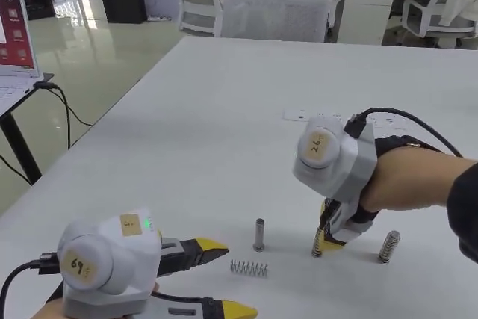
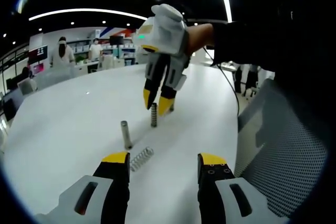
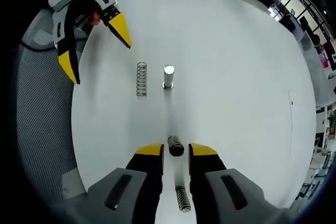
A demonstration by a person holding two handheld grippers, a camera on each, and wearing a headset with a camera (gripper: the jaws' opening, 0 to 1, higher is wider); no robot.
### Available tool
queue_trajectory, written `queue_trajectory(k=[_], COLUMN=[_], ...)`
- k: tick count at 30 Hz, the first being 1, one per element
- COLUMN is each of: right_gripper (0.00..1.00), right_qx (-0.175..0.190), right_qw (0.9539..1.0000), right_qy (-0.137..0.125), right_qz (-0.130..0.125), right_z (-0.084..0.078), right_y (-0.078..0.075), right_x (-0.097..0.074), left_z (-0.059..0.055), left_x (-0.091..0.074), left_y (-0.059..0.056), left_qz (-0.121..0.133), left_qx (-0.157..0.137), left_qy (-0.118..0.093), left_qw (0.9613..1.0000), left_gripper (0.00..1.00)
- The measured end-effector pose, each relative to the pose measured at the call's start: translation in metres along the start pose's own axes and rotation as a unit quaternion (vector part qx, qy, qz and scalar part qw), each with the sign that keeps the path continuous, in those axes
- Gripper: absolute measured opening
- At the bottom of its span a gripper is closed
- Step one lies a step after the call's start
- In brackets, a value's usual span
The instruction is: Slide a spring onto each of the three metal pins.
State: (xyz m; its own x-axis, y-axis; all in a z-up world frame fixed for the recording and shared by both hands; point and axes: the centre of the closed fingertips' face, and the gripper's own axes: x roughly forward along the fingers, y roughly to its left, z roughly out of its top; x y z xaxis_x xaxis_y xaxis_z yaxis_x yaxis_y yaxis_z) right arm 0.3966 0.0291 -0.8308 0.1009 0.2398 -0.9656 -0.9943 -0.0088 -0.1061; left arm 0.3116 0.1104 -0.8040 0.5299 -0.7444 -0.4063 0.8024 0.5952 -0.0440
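We are holding the right gripper (image 3: 176, 149) pointed straight down over the middle pin (image 1: 318, 247), its jaws drawn narrow on either side of the spring (image 2: 154, 116) threaded there, probably to press it home; we cannot tell whether they are actually pinching the coil. The right pin (image 1: 388, 247) is standing near it, already carrying a spring of its own, so we are judging two of three nearly done. The bare pin (image 1: 259, 234) is standing upright and uncovered, and the loose spring (image 1: 249, 267) is lying flat on the table (image 1: 224, 125) just beside it, within easy reach. We are holding the left gripper (image 2: 164, 158) low, jaws spread wide and carrying nothing, aimed at that loose spring, seemingly readying for the pickup.
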Motion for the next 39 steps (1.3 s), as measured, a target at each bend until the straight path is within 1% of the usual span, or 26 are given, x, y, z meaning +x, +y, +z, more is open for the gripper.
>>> queue_trajectory(k=[5,11,18,21,23,31,39], right_gripper=[0.17,0.17,0.16,0.16,0.15,0.15,0.14], right_qx=[-0.011,-0.026,-0.039,-0.036,-0.038,-0.040,-0.036], right_qw=[0.9998,0.9993,0.9986,0.9978,0.9974,0.9967,0.9967], right_qy=[-0.009,-0.023,-0.035,-0.051,-0.056,-0.058,-0.059], right_qz=[-0.010,-0.011,0.002,0.021,0.027,0.040,0.041], right_z=[0.011,0.027,0.041,0.051,0.055,0.061,0.062], right_y=[0.003,0.011,0.024,0.034,0.039,0.049,0.049], right_x=[-0.006,-0.009,-0.005,-0.003,-0.001,0.015,0.026], left_z=[0.000,-0.001,0.000,-0.001,-0.001,-0.002,-0.003], left_x=[0.000,0.000,-0.001,-0.002,-0.002,-0.002,-0.002], left_y=[0.000,0.000,0.000,0.000,0.000,0.000,0.000], left_qz=[-0.001,0.000,0.001,0.001,0.001,0.002,0.002], left_qx=[0.001,0.002,0.002,0.002,0.001,0.001,0.001], left_qy=[0.001,0.001,0.001,0.001,0.002,0.003,0.004], left_qw=[1.0000,1.0000,1.0000,1.0000,1.0000,1.0000,1.0000], left_gripper=[0.46,0.46,0.46,0.46,0.46,0.46,0.45])
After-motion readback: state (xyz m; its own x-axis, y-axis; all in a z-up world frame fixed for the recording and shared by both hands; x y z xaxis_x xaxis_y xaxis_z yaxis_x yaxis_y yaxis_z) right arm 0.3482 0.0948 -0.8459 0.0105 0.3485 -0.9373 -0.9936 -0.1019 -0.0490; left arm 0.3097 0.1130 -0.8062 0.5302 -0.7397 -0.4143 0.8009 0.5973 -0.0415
